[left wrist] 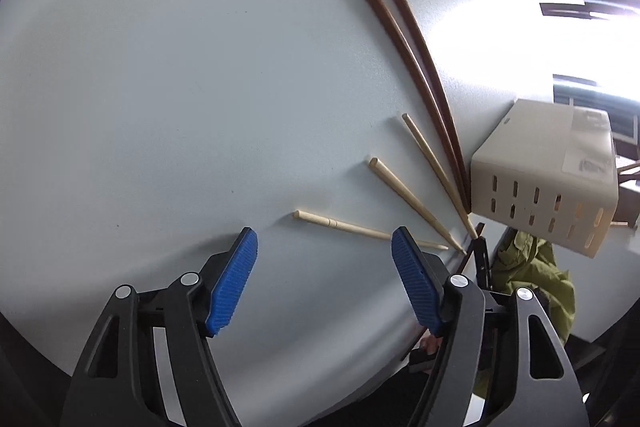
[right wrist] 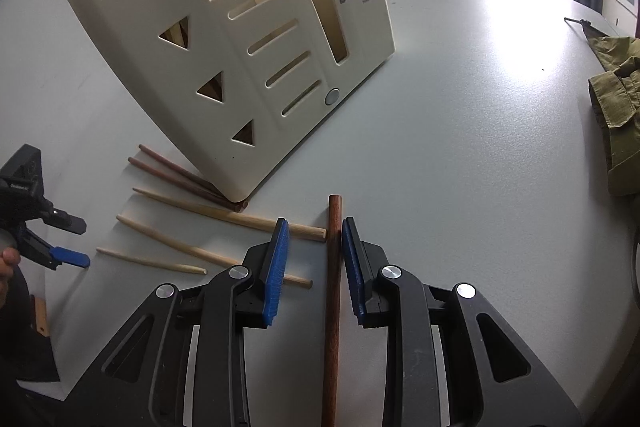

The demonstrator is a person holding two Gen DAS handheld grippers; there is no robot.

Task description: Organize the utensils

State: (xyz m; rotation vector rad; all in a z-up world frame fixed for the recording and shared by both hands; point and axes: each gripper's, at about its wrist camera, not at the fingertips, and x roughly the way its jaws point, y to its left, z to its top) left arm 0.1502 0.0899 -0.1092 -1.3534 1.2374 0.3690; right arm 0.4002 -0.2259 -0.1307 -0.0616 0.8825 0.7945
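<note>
Blue-padded right gripper [right wrist: 313, 259] jaws part-open around dark chopstick [right wrist: 333, 267]; left gripper [left wrist: 324, 279] jaws spread wide, empty.

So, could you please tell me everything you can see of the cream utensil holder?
The cream utensil holder looks like smooth plastic and stands upright on the white table. One compartment's wall has triangular cut-outs, the next has slanted slots, and a third bears the printed word DROEE. A round silver button sits near its base. Dark and pale sticks rise from the triangle compartment. Two dark chopsticks on the table run up to its lower corner. Neither hand-held gripper touches it.
</note>
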